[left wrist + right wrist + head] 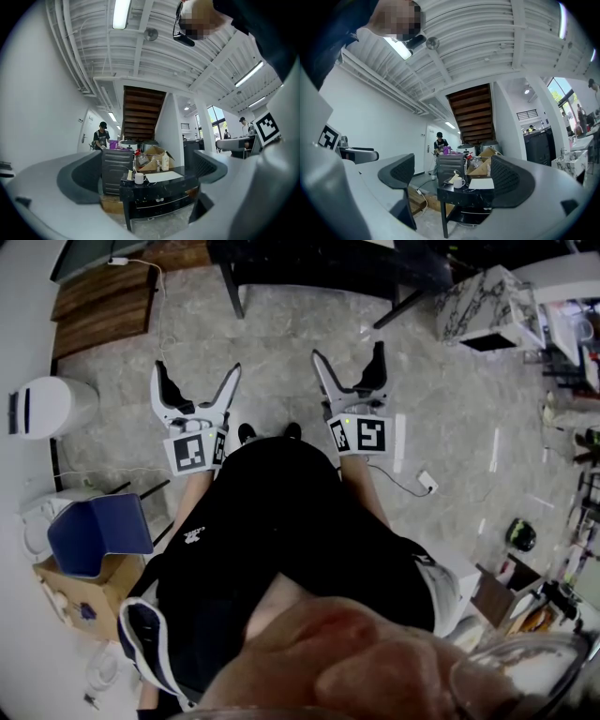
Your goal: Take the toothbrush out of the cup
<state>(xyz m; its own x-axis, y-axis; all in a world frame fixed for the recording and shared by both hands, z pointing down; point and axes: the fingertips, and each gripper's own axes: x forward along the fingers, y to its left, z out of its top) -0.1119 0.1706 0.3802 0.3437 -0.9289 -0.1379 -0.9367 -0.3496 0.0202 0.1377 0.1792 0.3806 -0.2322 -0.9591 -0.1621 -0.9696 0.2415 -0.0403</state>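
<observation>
A white cup (139, 178) stands on a small black table (161, 185) some way ahead; it also shows as the cup (458, 182) in the right gripper view. A pale thing leans beside or in it, too small to tell as a toothbrush. My left gripper (197, 381) and right gripper (349, 362) hang side by side above the stone floor, short of the table (309, 268). Both point at the table. The left gripper (147, 171) and right gripper (454, 177) stand open with nothing between their jaws.
White paper (159, 176), a cardboard box (154, 159) and bottles share the table. A grey cabinet (117, 161) and a person (101, 137) are behind it. A white bin (42, 407), a blue chair (98, 532), wooden planks (103, 301) and a marbled block (487, 301) ring the floor.
</observation>
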